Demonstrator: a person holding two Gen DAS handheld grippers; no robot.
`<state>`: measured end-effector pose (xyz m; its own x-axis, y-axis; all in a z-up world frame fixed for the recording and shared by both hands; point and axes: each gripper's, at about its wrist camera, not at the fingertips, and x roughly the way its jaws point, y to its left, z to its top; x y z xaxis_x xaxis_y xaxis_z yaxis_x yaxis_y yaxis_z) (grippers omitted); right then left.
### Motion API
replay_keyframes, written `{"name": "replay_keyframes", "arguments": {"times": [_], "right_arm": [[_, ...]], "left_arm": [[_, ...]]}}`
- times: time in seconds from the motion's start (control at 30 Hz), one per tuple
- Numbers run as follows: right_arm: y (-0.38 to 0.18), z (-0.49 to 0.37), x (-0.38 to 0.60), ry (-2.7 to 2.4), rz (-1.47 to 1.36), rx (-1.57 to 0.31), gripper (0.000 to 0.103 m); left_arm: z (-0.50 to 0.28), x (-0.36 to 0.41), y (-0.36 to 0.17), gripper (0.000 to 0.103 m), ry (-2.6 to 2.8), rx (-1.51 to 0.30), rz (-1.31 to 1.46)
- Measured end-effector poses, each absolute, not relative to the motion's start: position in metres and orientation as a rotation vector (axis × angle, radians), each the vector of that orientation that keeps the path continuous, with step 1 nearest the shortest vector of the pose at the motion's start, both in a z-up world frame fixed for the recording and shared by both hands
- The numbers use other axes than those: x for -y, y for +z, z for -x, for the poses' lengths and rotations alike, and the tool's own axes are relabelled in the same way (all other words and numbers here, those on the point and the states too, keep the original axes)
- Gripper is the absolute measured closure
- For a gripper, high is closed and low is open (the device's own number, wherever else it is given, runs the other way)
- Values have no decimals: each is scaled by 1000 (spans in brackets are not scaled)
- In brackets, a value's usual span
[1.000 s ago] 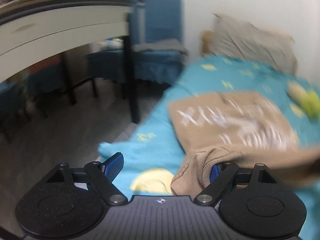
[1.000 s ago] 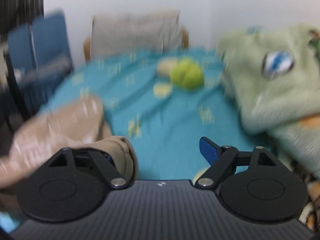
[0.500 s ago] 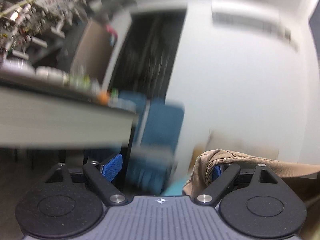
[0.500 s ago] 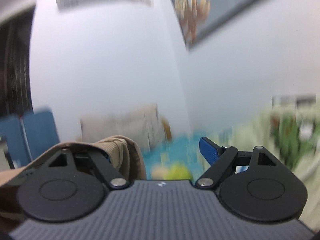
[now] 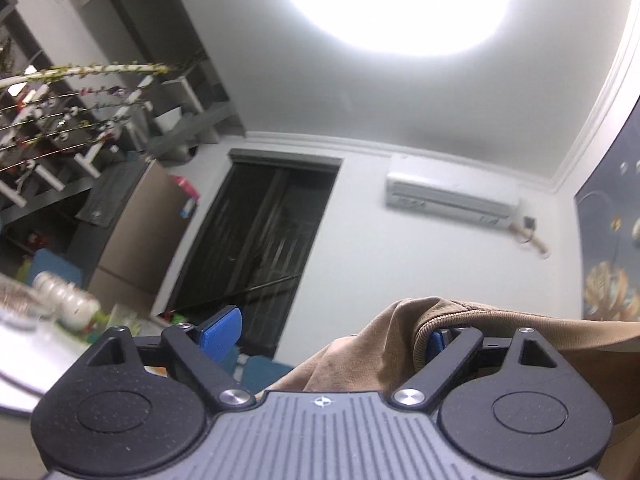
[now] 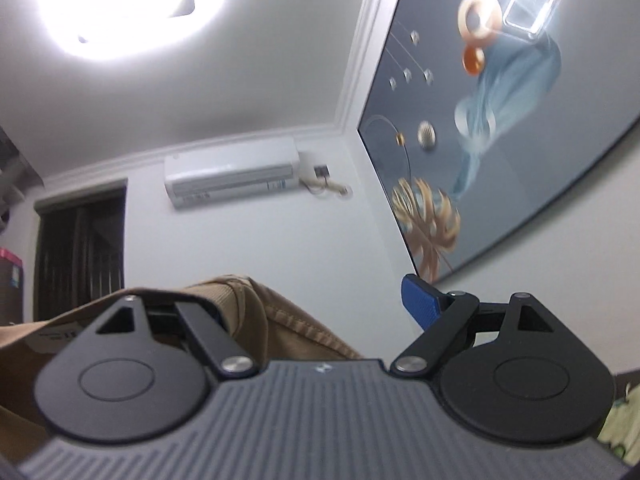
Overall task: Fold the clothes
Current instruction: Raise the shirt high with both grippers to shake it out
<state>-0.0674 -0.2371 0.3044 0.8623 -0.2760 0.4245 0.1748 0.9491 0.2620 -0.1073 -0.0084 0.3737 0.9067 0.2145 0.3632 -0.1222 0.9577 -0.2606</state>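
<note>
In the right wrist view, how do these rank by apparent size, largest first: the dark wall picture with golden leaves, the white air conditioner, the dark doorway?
1. Dark wall picture with golden leaves, clearly largest.
2. Dark doorway and white air conditioner look close in area; the doorway is partly cut off, so I leave them unranked.

Home interior, lived-in room. Wall-mounted air conditioner [image 6: 231, 172] under ceiling moulding; bright ceiling lamp [image 6: 108, 4]; large decorative wall painting [image 6: 492, 120] with gold leaf and blue swirl; dark doorway [image 5: 260, 248]; cluttered shelving [image 5: 60, 128] strung with garland; tabletop with bowls [image 5: 60, 300] at left; blue chair [image 5: 260, 372] below.
</note>
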Motion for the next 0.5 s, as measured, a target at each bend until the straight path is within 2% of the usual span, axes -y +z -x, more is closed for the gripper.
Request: {"name": "replay_keyframes", "arguments": {"times": [0.13,0.2,0.33,0.5], "right_arm": [[347,93,242,-216,-209,507,18],[347,87,244,-213,-206,482,18],[324,43,246,-214,-173,379,18],[267,-48,259,-239,-135,211,18]], "left_arm": [[125,15,413,13,158,415,181],[109,20,415,13,150,374,162],[42,20,387,13,146,253,159],[-74,26,312,13,167,139,113]]}}
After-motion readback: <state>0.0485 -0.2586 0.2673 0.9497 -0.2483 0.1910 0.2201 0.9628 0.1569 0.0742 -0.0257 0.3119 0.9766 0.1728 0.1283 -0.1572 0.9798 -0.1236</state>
